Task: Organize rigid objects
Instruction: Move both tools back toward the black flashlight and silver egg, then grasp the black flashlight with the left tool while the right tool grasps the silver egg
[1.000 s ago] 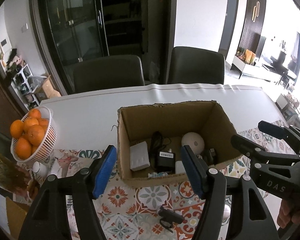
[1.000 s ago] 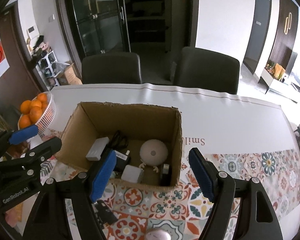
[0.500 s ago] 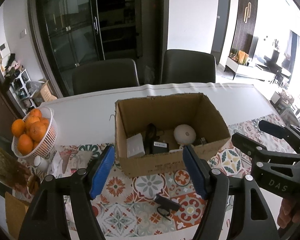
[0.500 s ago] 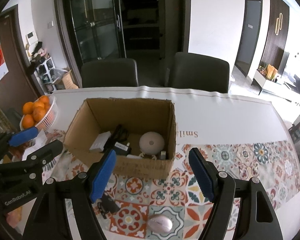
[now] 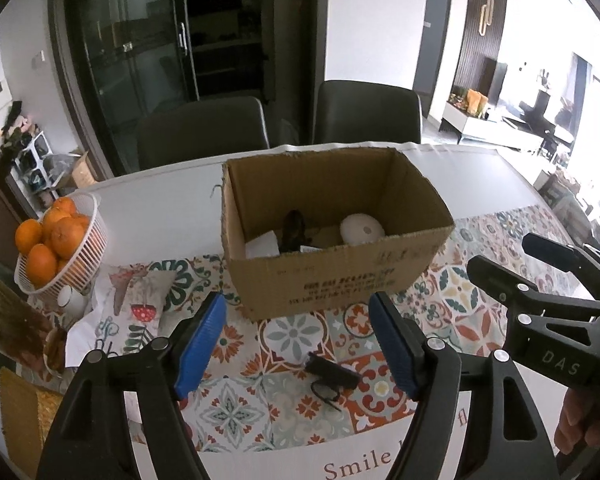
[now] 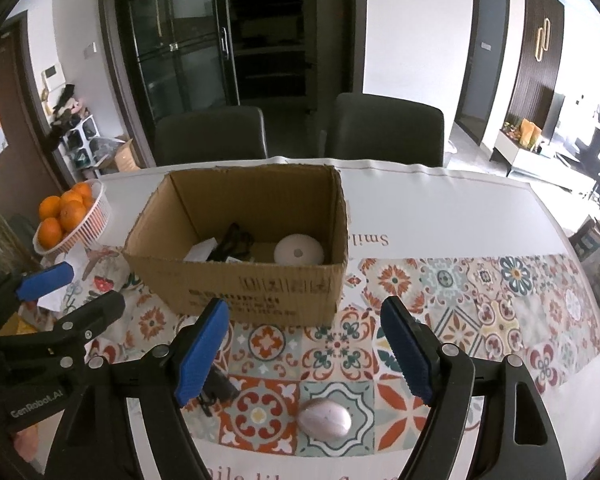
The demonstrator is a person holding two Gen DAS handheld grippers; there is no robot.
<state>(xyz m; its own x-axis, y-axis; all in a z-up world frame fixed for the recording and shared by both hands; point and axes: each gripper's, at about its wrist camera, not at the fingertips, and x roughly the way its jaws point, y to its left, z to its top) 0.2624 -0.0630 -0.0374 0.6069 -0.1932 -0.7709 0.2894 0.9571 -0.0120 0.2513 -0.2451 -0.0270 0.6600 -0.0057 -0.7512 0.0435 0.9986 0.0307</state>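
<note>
Patterned tabletop point(image 6: 480, 320): my left gripper point(image 5: 298, 344) and right gripper point(image 6: 304, 346) hang spread and empty before the open brown cardboard box point(image 6: 260, 280); a pale egg-shaped mouse point(image 6: 325, 418) and small black device point(image 5: 331, 373) lie just in front of the box.

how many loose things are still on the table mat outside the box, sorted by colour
Black: 1, the small black clip device
Pinkish white: 1, the computer mouse
Total: 2, both lying in front of the cardboard box
</note>
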